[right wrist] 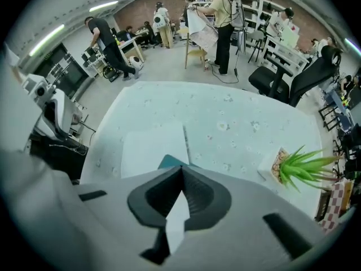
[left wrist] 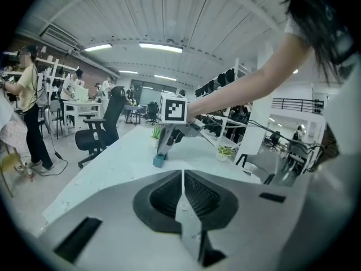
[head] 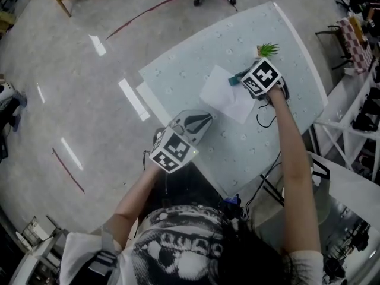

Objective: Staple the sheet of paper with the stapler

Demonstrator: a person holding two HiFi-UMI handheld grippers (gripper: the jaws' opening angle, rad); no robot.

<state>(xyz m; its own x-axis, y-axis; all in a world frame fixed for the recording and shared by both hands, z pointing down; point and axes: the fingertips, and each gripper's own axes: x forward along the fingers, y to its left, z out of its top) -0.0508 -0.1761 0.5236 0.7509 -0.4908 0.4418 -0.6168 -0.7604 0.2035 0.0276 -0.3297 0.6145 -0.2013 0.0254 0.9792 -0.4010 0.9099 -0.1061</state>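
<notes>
The sheet of paper (head: pixel 225 97) is lying flat near the middle of the pale surface (head: pixel 178 70), turned so its corners point along the table like a diamond. The teal stapler (head: pixel 234 81) is sitting at the sheet's far right edge, on the side toward the small potted plant (head: pixel 267 50).

The right tongs (head: pixel 240 76) are reaching over that spot. In the right gripper view their tips are pressed together with nothing between them, and a teal wedge of the stapler is showing just past the tips, over the edge of the paper. From the left gripper view these clenched tips are coming down onto the stapler; whether they are touching it or just above it is hard to tell.

The left tongs (head: pixel 208 117) are hanging at the near left edge of the surface, well apart from the sheet. They are also clenched and empty, and they are pointing across the surface toward the paper.

So the right hand is much the nearer one, and the stapler is lying directly ahead of and below its tips. Too little of the stapler is showing to fix its long axis. It seems to be running from the paper's edge back under the right tongs, with its mouth toward the sheet. If so, the coming move is probably a straight press down from where the right tongs are, while the left tongs could be steadying the paper.
</notes>
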